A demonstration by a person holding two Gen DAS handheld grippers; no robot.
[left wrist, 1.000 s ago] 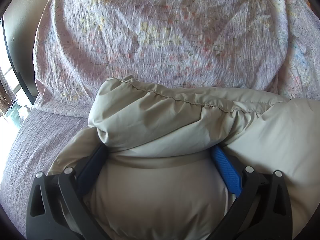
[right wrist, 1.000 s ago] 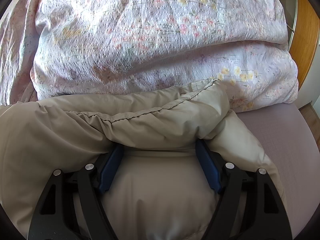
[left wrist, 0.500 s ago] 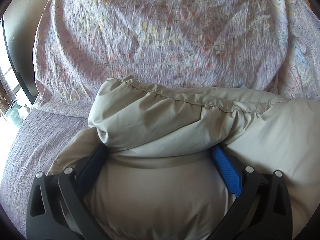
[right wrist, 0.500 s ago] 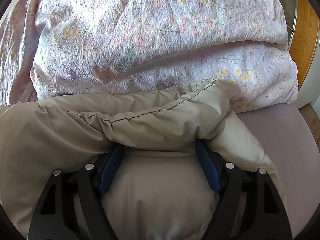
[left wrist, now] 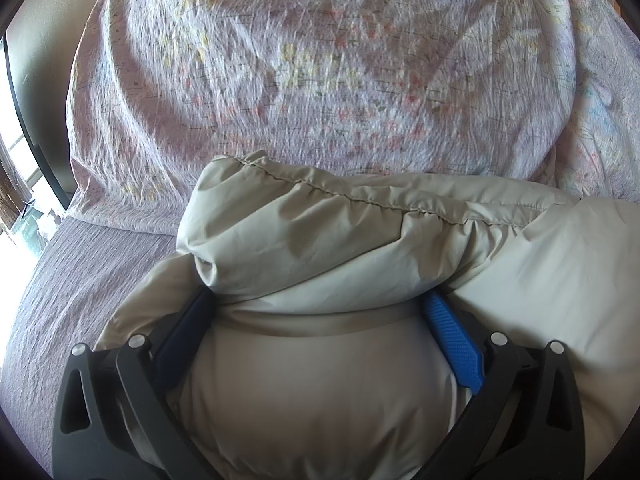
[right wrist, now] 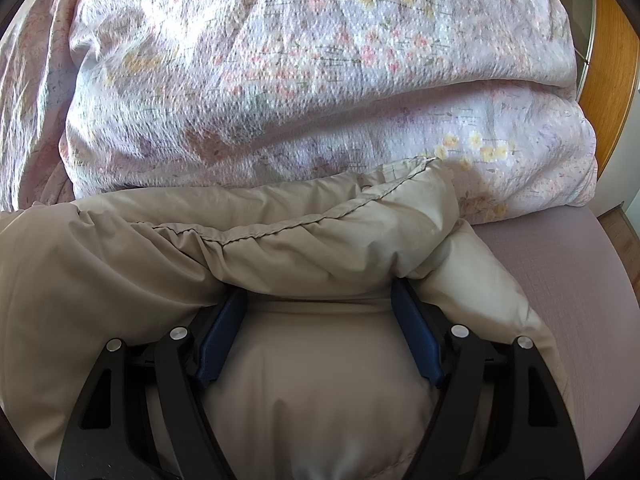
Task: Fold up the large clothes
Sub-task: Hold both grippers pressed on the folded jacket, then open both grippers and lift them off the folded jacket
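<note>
Garment: beige padded jacket, lying on the bed sheet, stitched edge touching the floral duvet.
Left gripper: fingers wide apart, thick fold bulging between; real clamping impossible to tell.
Right gripper: same, both at the fold's outer ends.
Risk: slippery puffy cloth escaping on lifting, fold springing open; edge maybe catching the duvet.

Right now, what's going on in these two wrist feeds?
A person is folding a puffy beige padded jacket on a bed with a mauve sheet. The left gripper and right gripper each straddle a thick roll of the jacket, blue fingers set wide with padding bulging between them. A folded floral quilt lies just beyond the jacket.
</note>
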